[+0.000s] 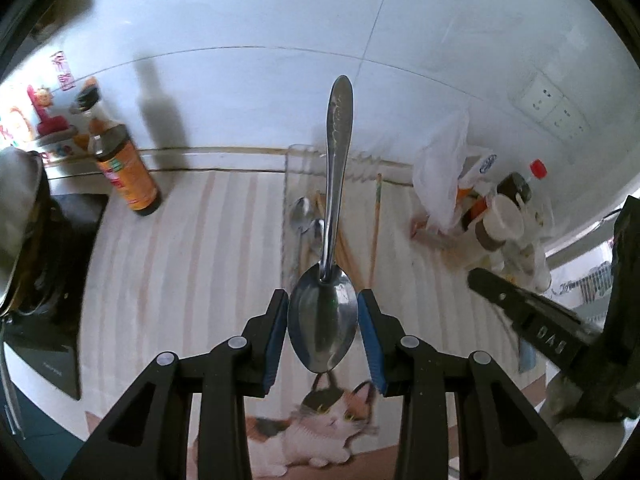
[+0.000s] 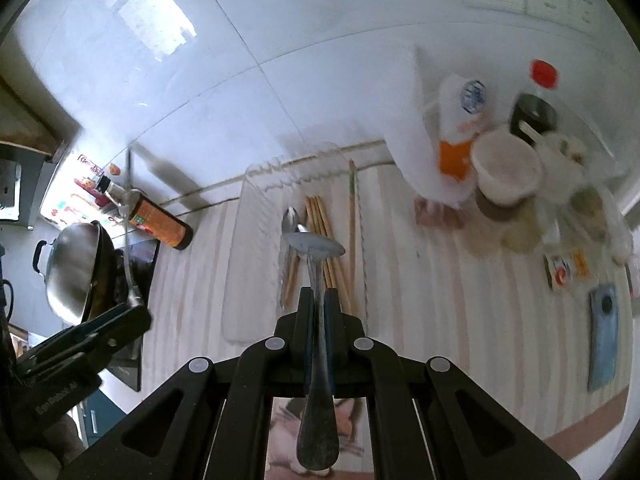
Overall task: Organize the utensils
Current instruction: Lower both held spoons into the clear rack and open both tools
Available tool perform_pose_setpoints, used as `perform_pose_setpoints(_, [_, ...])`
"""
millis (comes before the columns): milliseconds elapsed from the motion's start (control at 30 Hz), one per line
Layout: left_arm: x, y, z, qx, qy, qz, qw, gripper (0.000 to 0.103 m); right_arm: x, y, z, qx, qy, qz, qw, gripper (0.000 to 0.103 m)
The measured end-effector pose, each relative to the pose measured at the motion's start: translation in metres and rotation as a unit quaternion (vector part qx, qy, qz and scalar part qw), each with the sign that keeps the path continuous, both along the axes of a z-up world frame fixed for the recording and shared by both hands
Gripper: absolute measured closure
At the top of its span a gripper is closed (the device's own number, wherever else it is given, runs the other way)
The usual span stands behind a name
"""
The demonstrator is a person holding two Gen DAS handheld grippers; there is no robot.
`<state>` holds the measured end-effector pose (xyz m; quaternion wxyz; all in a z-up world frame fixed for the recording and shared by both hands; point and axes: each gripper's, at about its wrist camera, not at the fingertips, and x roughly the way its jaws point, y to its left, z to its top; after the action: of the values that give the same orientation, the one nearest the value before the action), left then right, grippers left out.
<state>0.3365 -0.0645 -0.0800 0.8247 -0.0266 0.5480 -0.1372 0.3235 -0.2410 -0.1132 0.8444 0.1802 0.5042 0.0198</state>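
Note:
My left gripper [image 1: 323, 300] is shut on the bowl of a metal spoon [image 1: 338, 152]; the blue pads press its two sides and the handle sticks up and away. My right gripper [image 2: 319, 294] is shut on the handle of a second spoon [image 2: 318, 245], bowl forward. Both hang above a clear tray [image 2: 256, 240] on the striped cloth. In the tray lie two spoons [image 2: 290, 218] and several wooden chopsticks [image 2: 320, 216]. One more chopstick [image 2: 352, 216] lies along the tray's right side. The right gripper [image 1: 480, 280] shows at the right of the left wrist view.
A brown sauce bottle [image 1: 128, 176] stands at the back left beside a wok [image 2: 72, 268] on a black cooker [image 1: 60, 280]. A white plastic bag [image 1: 440, 176], jars [image 1: 500, 220] and bottles crowd the back right. A blue phone [image 2: 604, 332] lies on the right.

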Motion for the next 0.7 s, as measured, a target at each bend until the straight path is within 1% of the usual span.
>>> perform_pose_setpoints(200, [0.035,-0.019,-0.018,0.005,0.024,0.006,0.9997,0.071,0.04,0.001,-0.016,0.002,0.01,0.009,1.0,0.098])
perform_pose_setpoints(300, [0.045,-0.021,-0.026,0.002,0.041,0.011,0.9991,0.07,0.054,0.005,-0.029,0.016,0.028,0.019,0.999,0.097])
perform_pose_setpoints(400, [0.048,-0.019,-0.031,0.006,0.046,0.019,0.9987,0.069,0.061,0.004,-0.039,0.024,0.037,0.016,0.999,0.095])
perform_pose_setpoints(433, [0.049,-0.018,-0.032,0.012,0.047,0.021,0.9986,0.064,0.061,0.004,-0.041,0.023,0.039,0.014,0.999,0.091])
perform_pose_setpoints(467, [0.049,-0.016,-0.033,0.019,0.047,0.025,0.9984,0.061,0.059,0.003,-0.044,0.021,0.041,0.011,0.999,0.083])
perform_pose_setpoints(500, [0.049,-0.015,-0.034,0.023,0.045,0.027,0.9984,0.053,0.057,0.002,-0.045,0.016,0.043,0.009,0.999,0.079])
perform_pose_setpoints(533, [0.048,-0.013,-0.034,0.034,0.042,0.032,0.9981,0.044,0.056,0.002,-0.046,0.011,0.044,0.007,0.999,0.072])
perform_pose_setpoints(567, [0.047,-0.011,-0.034,0.044,0.035,0.035,0.9978,0.04,0.053,0.0,-0.047,0.006,0.045,0.005,0.999,0.068])
perform_pose_setpoints(600, [0.045,-0.009,-0.033,0.056,0.024,0.039,0.9974,0.038,0.05,-0.002,-0.048,-0.005,0.046,0.002,0.999,0.066])
perform_pose_setpoints(667, [0.042,-0.007,-0.035,0.082,0.012,0.043,0.9956,0.03,0.045,-0.004,-0.049,-0.022,0.048,-0.001,0.999,0.056])
perform_pose_setpoints(700, [0.04,-0.006,-0.036,0.095,0.006,0.046,0.9944,0.023,0.041,-0.005,-0.05,-0.035,0.05,-0.002,0.998,0.054])
